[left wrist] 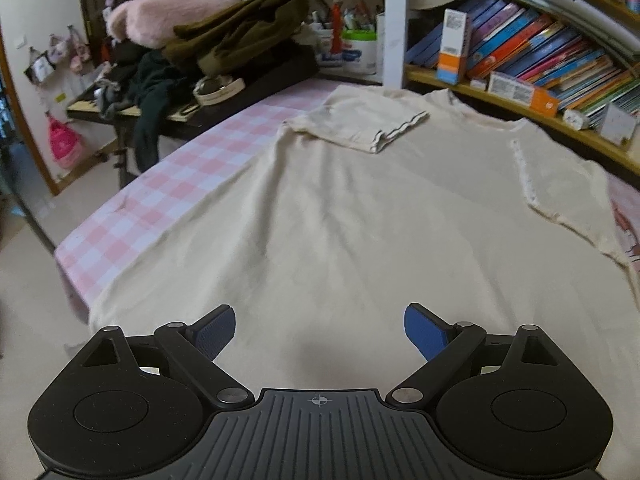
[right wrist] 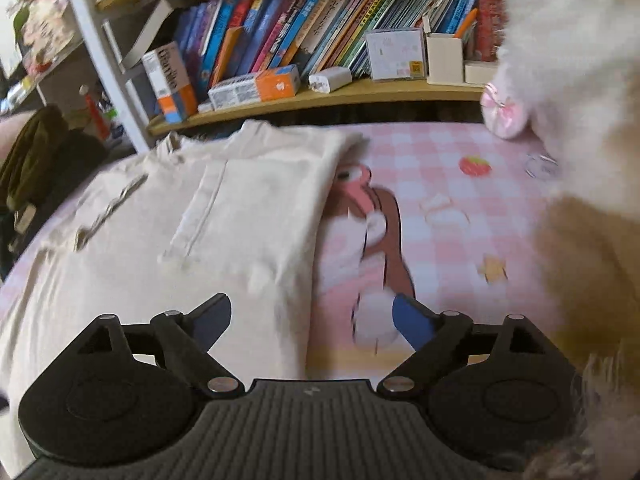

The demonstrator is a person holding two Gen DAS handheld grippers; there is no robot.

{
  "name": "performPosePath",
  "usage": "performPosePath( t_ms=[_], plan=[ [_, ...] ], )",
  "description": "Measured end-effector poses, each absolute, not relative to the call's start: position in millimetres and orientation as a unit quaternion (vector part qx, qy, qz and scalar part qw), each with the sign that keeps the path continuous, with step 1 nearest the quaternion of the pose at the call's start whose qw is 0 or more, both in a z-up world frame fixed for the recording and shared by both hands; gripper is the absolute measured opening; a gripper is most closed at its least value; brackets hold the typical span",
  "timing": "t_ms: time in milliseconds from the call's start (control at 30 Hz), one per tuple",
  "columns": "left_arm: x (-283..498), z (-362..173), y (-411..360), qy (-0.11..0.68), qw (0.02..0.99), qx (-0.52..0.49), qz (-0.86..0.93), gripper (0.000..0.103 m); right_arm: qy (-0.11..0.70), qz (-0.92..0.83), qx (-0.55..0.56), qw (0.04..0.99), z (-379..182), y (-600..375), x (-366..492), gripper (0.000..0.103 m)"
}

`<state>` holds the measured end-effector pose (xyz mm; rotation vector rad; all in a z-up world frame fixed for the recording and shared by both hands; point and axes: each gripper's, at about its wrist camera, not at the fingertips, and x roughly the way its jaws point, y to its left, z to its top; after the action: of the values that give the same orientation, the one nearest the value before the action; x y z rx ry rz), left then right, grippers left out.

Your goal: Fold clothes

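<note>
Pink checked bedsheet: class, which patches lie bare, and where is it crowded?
Bare: the pink checked bedsheet strip between the cream T-shirt and heaped dark clothes; also between the shirt's folded edge and the white plush toy. Crowded: the wooden bookshelf.

Home bedroom, prob. a child's. Bed w/ pink checked cartoon sheet (right wrist: 440, 184) fills the middle. Bookshelf (right wrist: 320, 96) at 12 o'clock, crammed w/ colourful kids' books (right wrist: 280, 32). Clothes pile (left wrist: 224, 40) on side table at 10 o'clock, small bags (left wrist: 60, 56) hung on wall at 9, fluffy plush toy (right wrist: 568, 60) at 2 o'clock.
</note>
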<state>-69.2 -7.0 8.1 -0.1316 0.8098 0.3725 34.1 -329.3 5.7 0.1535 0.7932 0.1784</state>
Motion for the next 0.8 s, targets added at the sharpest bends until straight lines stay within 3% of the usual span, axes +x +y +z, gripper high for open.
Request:
performPosePath(
  t_ms=[800],
  plan=[
    [-141.0, -1.3, 136.6, 0.394, 0.912, -0.046, 0.104, 0.096, 0.368, -0.039, 0.065, 0.927, 5.0, -214.1, -161.0, 0.102]
  ],
)
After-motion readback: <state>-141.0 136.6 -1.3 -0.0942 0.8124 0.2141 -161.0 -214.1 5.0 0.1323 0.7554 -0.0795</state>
